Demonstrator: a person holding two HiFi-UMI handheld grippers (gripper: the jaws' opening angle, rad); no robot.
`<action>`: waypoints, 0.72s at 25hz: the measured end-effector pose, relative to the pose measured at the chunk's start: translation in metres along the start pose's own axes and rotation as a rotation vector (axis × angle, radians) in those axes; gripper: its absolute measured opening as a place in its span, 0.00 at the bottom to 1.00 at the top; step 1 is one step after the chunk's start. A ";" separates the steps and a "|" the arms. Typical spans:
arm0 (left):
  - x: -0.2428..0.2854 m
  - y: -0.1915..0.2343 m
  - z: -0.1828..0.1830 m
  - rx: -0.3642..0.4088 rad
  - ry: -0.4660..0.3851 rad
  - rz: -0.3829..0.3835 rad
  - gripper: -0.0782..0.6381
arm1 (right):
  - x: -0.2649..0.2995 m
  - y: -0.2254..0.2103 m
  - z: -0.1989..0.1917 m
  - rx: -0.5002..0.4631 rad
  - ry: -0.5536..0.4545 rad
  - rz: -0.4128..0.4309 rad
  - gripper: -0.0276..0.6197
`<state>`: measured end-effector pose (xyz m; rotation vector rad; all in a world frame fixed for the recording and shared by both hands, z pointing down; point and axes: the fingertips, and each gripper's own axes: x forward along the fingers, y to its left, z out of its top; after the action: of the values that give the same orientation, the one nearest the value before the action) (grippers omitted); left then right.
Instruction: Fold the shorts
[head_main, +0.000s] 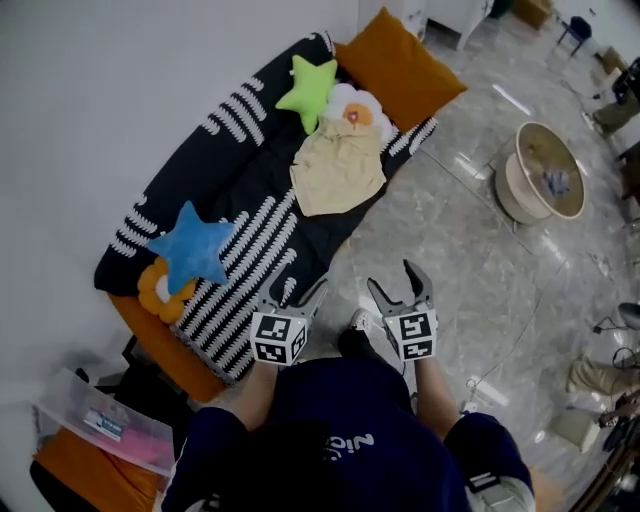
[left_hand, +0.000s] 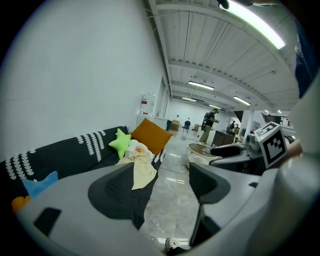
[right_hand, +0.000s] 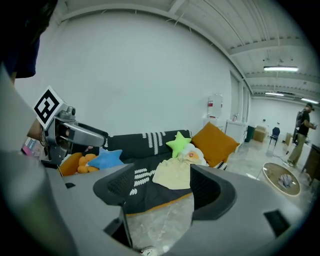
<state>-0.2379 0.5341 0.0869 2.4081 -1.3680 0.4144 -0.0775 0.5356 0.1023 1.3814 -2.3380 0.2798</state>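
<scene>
The pale yellow shorts (head_main: 338, 168) lie crumpled on the black sofa (head_main: 240, 185) with white stripes, toward its far end. Both grippers hover over the floor at the sofa's near side, well short of the shorts. My left gripper (head_main: 298, 288) is open with nothing between its jaws, and so is my right gripper (head_main: 392, 277) beside it. In the left gripper view, the shorts (left_hand: 142, 170) show past the open left gripper (left_hand: 162, 187). In the right gripper view, the shorts (right_hand: 174, 175) lie beyond the open right gripper (right_hand: 162, 190).
On the sofa are a green star cushion (head_main: 310, 88), a white flower cushion (head_main: 355, 110) touching the shorts, an orange pillow (head_main: 398, 65), a blue star cushion (head_main: 195, 245) and an orange flower cushion (head_main: 160, 292). A round basket (head_main: 542, 172) stands on the marble floor at right.
</scene>
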 end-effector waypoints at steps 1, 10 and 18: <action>0.010 -0.001 0.004 -0.005 0.001 0.012 0.59 | 0.006 -0.010 0.003 -0.008 0.000 0.010 0.57; 0.082 -0.019 0.025 -0.029 0.009 0.081 0.58 | 0.030 -0.077 0.002 -0.046 0.023 0.082 0.54; 0.110 -0.024 0.025 -0.032 0.052 0.088 0.58 | 0.041 -0.097 -0.006 -0.023 0.052 0.104 0.53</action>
<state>-0.1606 0.4511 0.1057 2.3013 -1.4509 0.4706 -0.0090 0.4578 0.1223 1.2291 -2.3669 0.3135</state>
